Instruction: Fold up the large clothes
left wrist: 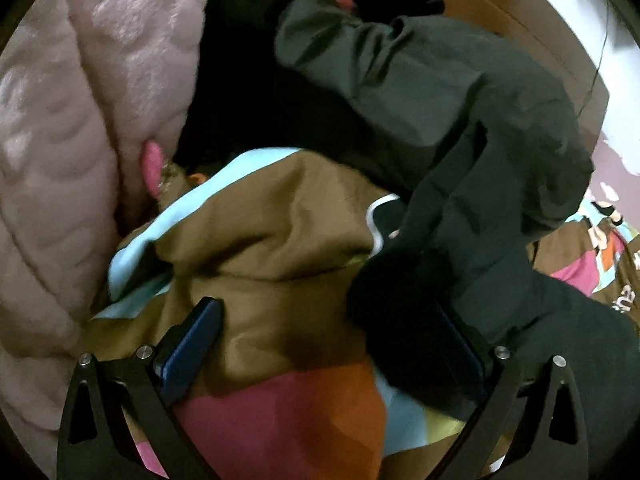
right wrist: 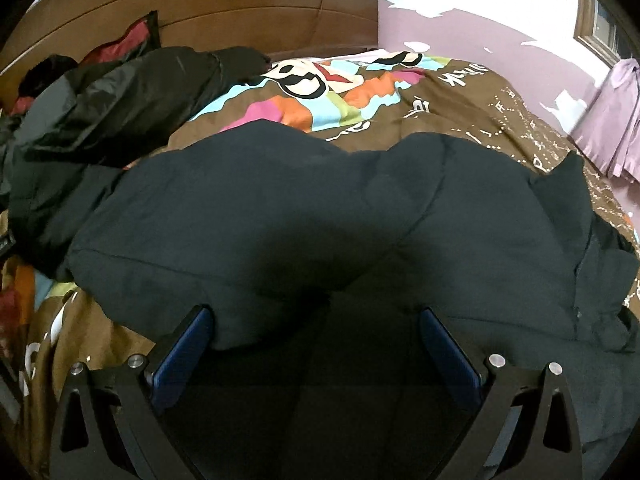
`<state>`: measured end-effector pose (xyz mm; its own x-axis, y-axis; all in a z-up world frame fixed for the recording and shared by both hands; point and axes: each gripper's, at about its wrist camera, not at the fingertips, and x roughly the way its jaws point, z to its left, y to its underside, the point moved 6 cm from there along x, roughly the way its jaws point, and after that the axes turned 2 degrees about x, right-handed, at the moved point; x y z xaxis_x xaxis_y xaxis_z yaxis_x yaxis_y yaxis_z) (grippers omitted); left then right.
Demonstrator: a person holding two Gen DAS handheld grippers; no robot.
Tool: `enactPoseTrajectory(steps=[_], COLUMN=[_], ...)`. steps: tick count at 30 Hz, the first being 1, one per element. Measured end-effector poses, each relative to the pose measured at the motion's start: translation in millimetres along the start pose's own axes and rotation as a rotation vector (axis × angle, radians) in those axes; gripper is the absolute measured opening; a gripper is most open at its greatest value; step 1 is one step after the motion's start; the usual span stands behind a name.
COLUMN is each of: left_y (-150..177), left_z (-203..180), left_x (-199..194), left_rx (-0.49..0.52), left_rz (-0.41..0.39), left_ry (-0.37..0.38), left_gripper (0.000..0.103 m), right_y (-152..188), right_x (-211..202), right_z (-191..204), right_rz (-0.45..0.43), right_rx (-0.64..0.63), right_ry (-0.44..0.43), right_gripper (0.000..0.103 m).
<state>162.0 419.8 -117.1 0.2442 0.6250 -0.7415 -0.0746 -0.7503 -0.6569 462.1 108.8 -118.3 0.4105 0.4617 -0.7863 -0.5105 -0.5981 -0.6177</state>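
Observation:
A large dark navy padded garment [right wrist: 320, 208] lies spread across the bed. My right gripper [right wrist: 320, 320] is open right at its near edge, and the fabric lies between the two blue fingers [right wrist: 188, 352]. In the left wrist view a dark jacket [left wrist: 440, 120] drapes from the upper middle down to the lower right. My left gripper [left wrist: 328, 320] is open over the brown patterned bedspread [left wrist: 280, 220]. Its left finger [left wrist: 192, 344] is bare, while dark cloth covers the tip of the right one.
A pink quilted blanket [left wrist: 60, 160] is heaped at the left. A shiny black jacket [right wrist: 120, 100] and red cloth [right wrist: 132, 36] lie by the wooden headboard [right wrist: 200, 0]. The colourful bedspread [right wrist: 360, 92] shows beyond the garment. A purple cloth [right wrist: 612, 120] hangs at the right wall.

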Motion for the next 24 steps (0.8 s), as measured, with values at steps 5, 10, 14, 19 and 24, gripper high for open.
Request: enactPoseTrajectory(steps=[5, 10, 14, 19, 24], left_y=[-1.3, -3.0, -5.4, -10.4, -10.7], left_z=[-19.6, -17.5, -5.2, -23.0, -66.1], left_x=[-0.3, -8.9, -36.3, -81.8, -146.1], left_rx=[0.111, 0.117, 0.129, 0.168, 0.285], left_rz=[-0.018, -0.036, -0.069, -0.122, -0.22], left_ry=[0.018, 0.02, 0.042, 0.143, 0.265], left_gripper=[0.025, 0.007, 0.005, 0.004, 0.004], right_y=[3.3, 4.0, -2.4, -18.2, -11.3], right_x=[3.6, 3.0, -10.9, -61.1, -97.9], right_z=[2.0, 3.3, -1.4, -19.5, -40.9], right_rz=[-0.026, -0.03, -0.03, -0.139, -0.17], right_rx=[-0.005, -0.012, 0.018, 0.113, 0.126], right_ry=[0.017, 0.02, -0.066, -0.171, -0.106], right_gripper=[0.103, 0.103, 0.103, 0.103, 0.103])
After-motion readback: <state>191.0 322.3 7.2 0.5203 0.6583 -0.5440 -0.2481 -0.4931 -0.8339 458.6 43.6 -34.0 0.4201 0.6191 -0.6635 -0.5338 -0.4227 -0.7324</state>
